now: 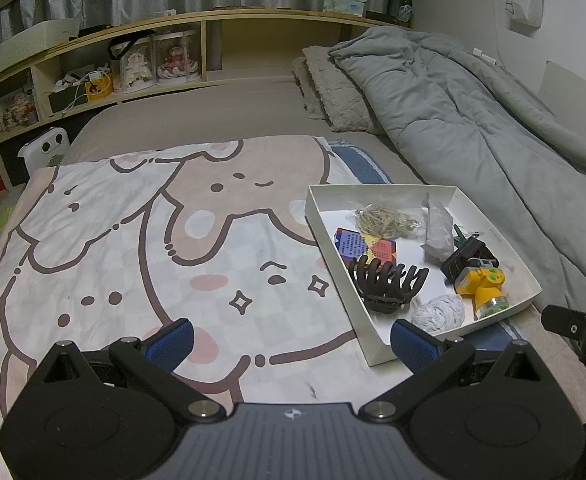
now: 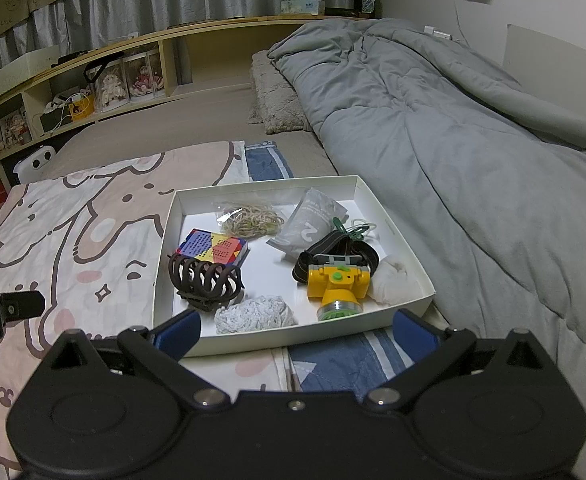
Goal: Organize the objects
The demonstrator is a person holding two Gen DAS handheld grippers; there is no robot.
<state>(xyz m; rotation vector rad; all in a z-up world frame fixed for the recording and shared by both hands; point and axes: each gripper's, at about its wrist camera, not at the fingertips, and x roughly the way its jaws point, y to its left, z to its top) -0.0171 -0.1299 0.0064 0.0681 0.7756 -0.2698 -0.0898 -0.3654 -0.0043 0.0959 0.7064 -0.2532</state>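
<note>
White tray at the bed's near edge holds hair claw, headlamp, rubber bands; nothing outside; both grippers' jaws wide open, empty

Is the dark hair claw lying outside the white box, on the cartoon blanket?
No, the hair claw lies inside the white box, next to the colourful card pack.

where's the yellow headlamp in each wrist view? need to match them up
Left wrist: yellow headlamp lies lower right, in the white box's near right corner.
Right wrist: headlamp sits just right of centre, near the box's front wall.
Shared landmark: the dark hair claw in the same box.
</note>
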